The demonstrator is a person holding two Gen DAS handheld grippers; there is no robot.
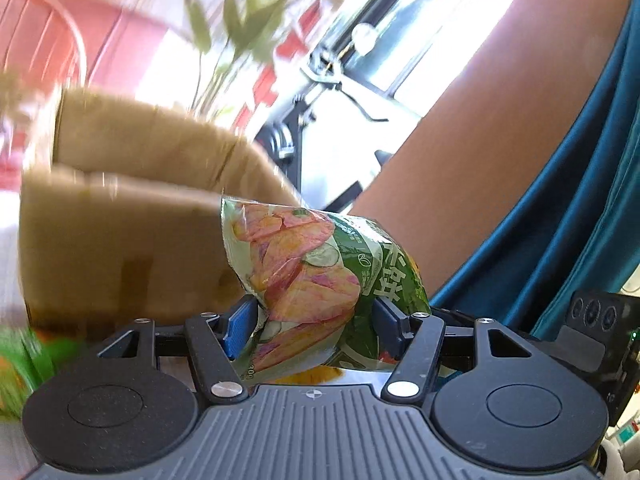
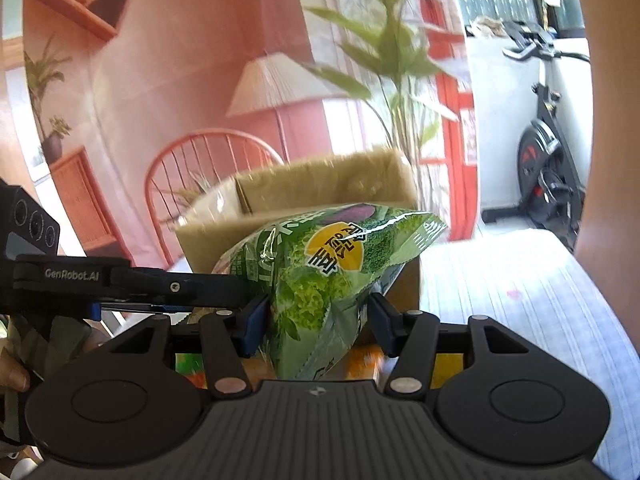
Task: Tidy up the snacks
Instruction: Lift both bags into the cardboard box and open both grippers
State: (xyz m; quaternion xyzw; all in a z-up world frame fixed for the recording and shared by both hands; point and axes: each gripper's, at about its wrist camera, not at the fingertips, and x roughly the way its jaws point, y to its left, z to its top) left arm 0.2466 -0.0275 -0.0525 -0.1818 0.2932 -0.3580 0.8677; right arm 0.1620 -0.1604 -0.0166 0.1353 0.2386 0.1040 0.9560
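Note:
My left gripper (image 1: 314,326) is shut on a green snack bag (image 1: 316,280) printed with pink chips and cucumber slices, held up in front of an open cardboard box (image 1: 120,216). My right gripper (image 2: 316,326) is shut on a green snack bag (image 2: 320,272) with a yellow round label and leafy print, held in front of the same cardboard box (image 2: 320,184). The left gripper's body (image 2: 68,276) shows at the left of the right wrist view, close beside the right one.
More snack packs lie below, green and orange (image 2: 360,364) under the right gripper and green (image 1: 20,364) at the left. A red chair (image 2: 208,160), a plant (image 2: 392,60) and an exercise bike (image 2: 548,160) stand behind the box. The box rests on a striped white cloth (image 2: 520,280).

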